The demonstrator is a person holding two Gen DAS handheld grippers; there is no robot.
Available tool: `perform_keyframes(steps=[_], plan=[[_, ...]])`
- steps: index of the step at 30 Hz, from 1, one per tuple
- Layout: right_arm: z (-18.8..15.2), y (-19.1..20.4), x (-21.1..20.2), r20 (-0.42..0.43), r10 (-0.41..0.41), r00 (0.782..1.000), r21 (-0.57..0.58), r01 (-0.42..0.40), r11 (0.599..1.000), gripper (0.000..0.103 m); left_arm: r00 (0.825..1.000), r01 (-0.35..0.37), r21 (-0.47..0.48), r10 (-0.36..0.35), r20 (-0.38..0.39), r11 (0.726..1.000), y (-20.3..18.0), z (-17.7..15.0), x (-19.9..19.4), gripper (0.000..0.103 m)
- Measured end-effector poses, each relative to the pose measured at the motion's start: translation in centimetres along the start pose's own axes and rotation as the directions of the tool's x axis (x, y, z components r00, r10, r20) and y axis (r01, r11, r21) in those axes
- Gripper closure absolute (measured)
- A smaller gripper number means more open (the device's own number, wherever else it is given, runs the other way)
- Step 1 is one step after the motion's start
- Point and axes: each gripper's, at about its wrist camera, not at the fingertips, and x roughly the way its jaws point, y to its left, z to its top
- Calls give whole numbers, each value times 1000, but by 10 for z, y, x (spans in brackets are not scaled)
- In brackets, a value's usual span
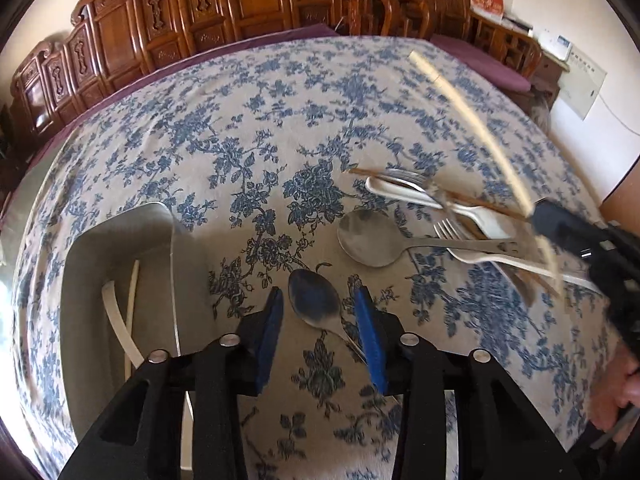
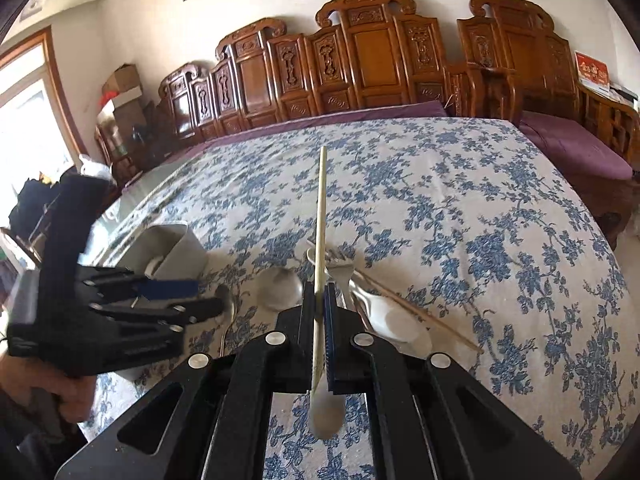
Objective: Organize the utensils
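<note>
In the left wrist view, the left gripper [image 1: 318,314] hangs low over the floral tablecloth [image 1: 248,128] with its blue-padded jaws apart. A small metal spoon [image 1: 316,300] lies on the cloth between the pads, its bowl toward the fingertips and its handle running down toward the right pad; the pads do not press on it. At the left of the frame stands a grey holder [image 1: 120,240] with pale handles inside. To the right of centre lies the utensil pile [image 1: 448,216]: a large metal spoon [image 1: 370,238], forks, white plastic pieces and chopsticks, overlapping.

At the right edge, the right gripper [image 1: 560,224] is closed on a long pale wooden spoon [image 1: 476,120], which is blurred and arcs toward the upper middle. In the right wrist view, the same wooden spoon [image 2: 320,240] stands clamped between the jaws in the lower centre, handle pointing up the frame, bowl below the pads, above the pile.
</note>
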Motion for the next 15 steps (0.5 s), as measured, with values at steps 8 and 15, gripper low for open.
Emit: perform_keyframes(steps=[8,15], plan=[[4,-8,-3,18,7,1000,29,-8,1000,97,999,-24,7,25,-36,1000,5,12,15,77],[4,-7,-5,19,6,1000,25,-7,1000,97,997,-30,28,32,-75,999,2,15,25,79]])
